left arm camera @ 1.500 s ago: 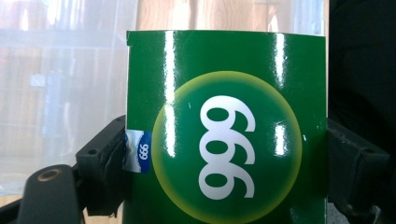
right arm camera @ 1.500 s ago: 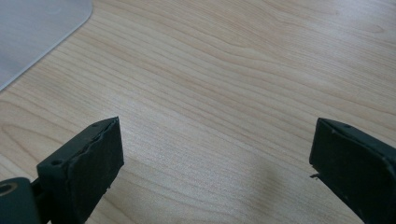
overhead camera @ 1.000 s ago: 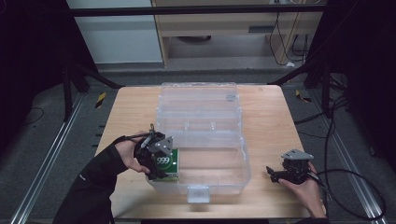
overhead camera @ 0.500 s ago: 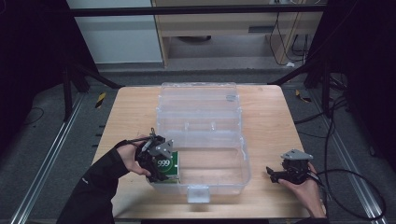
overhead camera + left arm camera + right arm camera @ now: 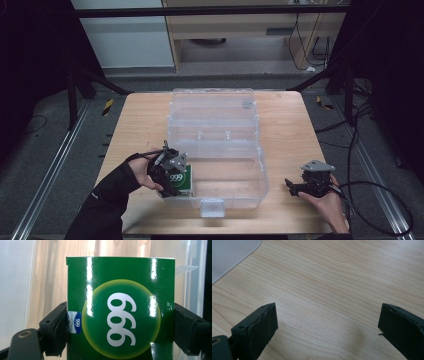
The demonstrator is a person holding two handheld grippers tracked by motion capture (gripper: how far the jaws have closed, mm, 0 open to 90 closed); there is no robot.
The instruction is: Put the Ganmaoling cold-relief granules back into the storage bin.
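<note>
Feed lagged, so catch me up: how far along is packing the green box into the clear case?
Done: the clear case lies open. In hand: the left gripper clamps the green 999 box at the case's front left corner. Left: release. The right gripper rests open on the table.

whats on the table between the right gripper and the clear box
Nothing: in the high view, bare wood separates the right gripper from the clear box on the table.

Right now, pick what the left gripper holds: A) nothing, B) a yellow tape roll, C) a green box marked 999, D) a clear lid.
C: in the left gripper view the jaws of the left gripper press both sides of the green box marked 999.
</note>
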